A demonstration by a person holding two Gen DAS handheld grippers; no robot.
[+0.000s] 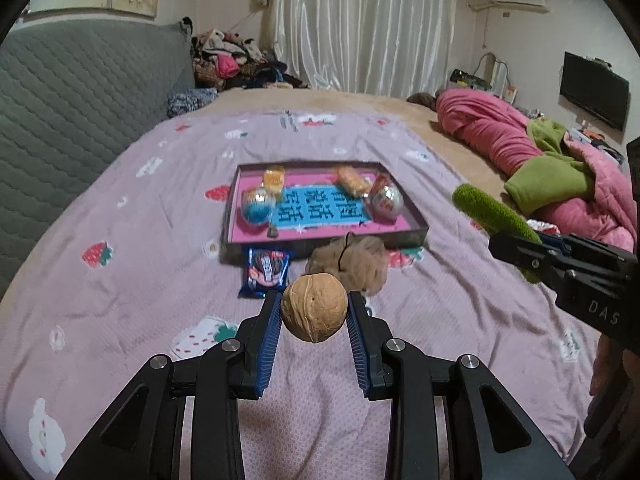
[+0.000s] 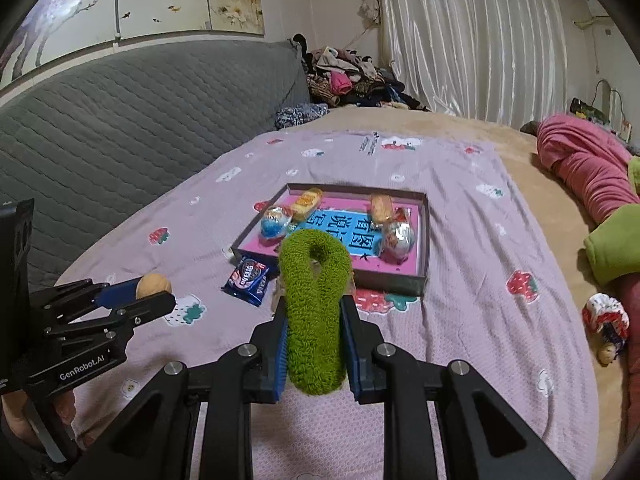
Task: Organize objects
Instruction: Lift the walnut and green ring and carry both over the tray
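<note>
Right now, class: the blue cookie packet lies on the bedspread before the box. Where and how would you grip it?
Grip the blue cookie packet across its short sides, from above. It lies flat, so only its edges offer purchase; the box stands close behind.

The right gripper [image 2: 313, 334] clamps a fuzzy green scrunchie [image 2: 314, 312] between its blue pads, the loop standing up above a lilac strawberry-print sheet [image 2: 460, 320]. Beyond it lies a shallow box [image 2: 424, 240] with a pink floor, holding wrapped snacks and two foil-wrapped balls. A blue Oreo packet [image 2: 249, 276] lies just beside the box's near corner. At the left edge, the left gripper [image 2: 158, 294] pinches a walnut [image 2: 153, 285].
</note>
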